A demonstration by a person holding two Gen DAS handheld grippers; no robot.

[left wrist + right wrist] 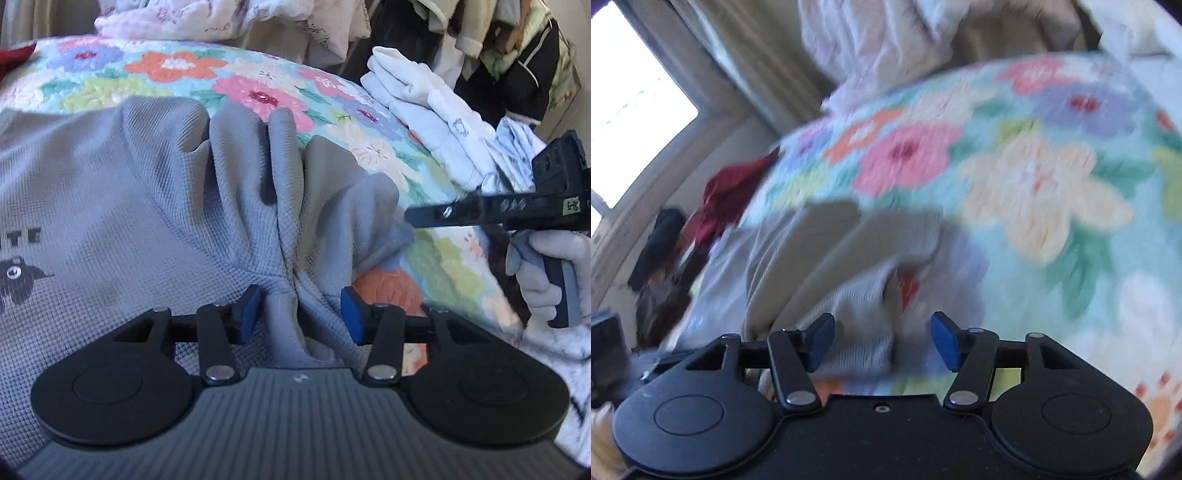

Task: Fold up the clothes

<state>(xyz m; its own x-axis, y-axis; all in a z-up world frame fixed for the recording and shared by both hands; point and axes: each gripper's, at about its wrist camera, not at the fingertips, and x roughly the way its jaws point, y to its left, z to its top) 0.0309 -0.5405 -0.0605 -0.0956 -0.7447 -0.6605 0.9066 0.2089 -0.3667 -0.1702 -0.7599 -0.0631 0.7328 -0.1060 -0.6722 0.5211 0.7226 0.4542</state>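
So the grey waffle-knit shirt (122, 206) is lying on the bed, spread over the floral quilt (236, 77), with a black printed graphic and some letters showing at the far left edge of the left wrist view. The left tool (299, 314) sits low over a bunched-up part of the shirt, its blue pads (247, 314) set apart with a thick ridge of gathered fabric running up between them; the pads look just beside the cloth rather than squeezing it, so I'd call it spread wide and not holding anything. The folds fan away from the tool toward the top of the quilt. Over on the right side of that same view you can see the right tool (413, 218) from the side, held level in a gloved hand (554, 273) wrapped around the grip, tip reaching in at the right edge of the shirt; from that angle I can't tell the finger gap. The right wrist view is badly blurred, but its blue pads (945, 343) are clearly well apart, with a strip of the grey shirt (857, 332) lying between and below them, not gripped as far as I can see. A stack of folded white clothes (424, 122) sits at the quilt's right edge, and a dark red garment (727, 199) lies off the far left side.
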